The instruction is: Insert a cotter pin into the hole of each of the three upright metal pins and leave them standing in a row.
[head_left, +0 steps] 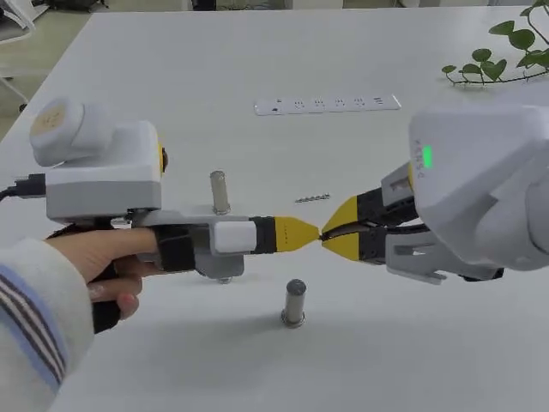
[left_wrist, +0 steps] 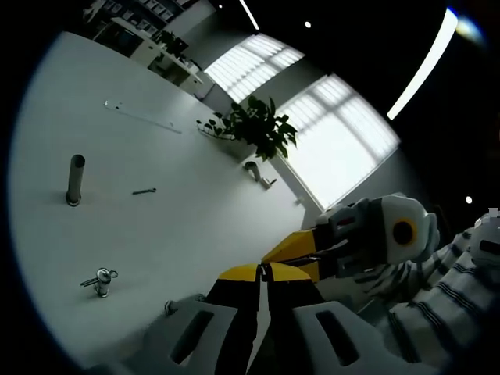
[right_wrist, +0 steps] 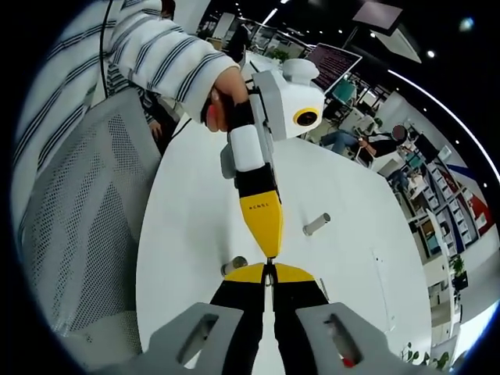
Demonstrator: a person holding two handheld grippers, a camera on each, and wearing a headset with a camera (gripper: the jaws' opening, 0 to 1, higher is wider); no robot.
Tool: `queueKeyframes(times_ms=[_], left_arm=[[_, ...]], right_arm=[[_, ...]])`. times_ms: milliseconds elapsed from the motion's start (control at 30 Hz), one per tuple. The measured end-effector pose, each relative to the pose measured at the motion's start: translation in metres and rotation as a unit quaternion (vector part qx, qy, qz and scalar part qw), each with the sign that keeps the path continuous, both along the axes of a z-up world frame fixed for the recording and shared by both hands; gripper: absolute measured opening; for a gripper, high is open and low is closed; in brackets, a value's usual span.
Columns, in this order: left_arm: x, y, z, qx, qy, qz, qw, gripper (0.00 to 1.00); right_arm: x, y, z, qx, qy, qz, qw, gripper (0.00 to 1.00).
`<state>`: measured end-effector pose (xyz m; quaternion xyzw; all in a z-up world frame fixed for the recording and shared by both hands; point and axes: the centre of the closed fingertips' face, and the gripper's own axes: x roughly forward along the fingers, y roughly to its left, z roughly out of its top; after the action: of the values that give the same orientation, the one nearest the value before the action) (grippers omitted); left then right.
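As yellow-tipped left gripper (head_left: 310, 233) met right gripper (head_left: 330, 240) tip-to-tip, both jaws narrow, contents impossible to tell; steady, level handover was wise.

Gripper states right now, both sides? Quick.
Left gripper: shut, whether it pinches anything cannot be told.
Right gripper: shut, tip against the left one's tip, contents cannot be told.

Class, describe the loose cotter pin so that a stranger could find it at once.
Find the white power strip at the far side of the table. Come nearer: just right of the far upright pin, the cotter pin lies flat on the bare top. It is thin and lying down; the upright pins are thick and standing.
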<state>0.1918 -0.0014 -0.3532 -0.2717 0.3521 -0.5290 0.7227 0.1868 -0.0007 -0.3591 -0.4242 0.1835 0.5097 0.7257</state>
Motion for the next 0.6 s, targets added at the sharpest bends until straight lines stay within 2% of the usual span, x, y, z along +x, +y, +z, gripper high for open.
queueKeyframes(times_ms=[133, 300, 400, 600], left_arm=[[-0.0007, -0.0006, -0.0006, 0.004, -0.011, -0.003, 0.9999, 0.0], [-0.0024, 0.0006, -0.002, 0.008, -0.01, -0.012, 0.9998, 0.0], [-0.0054, 0.001, -0.0032, 0.021, -0.025, -0.021, 0.9992, 0.0], [-0.007, 0.0025, -0.0043, 0.037, -0.042, -0.027, 0.998, 0.0]], right_arm=[[-0.0007, -0.0005, -0.0009, 0.002, 0.002, -0.001, 1.0, 0.0], [-0.0026, 0.0004, -0.001, 0.001, 0.003, 0.002, 1.0, 0.0], [-0.0039, 0.0018, -0.0016, -0.001, 0.004, 0.005, 1.0, 0.0], [-0.0056, 0.0036, -0.0024, -0.003, 0.004, 0.009, 0.9999, 0.0]])
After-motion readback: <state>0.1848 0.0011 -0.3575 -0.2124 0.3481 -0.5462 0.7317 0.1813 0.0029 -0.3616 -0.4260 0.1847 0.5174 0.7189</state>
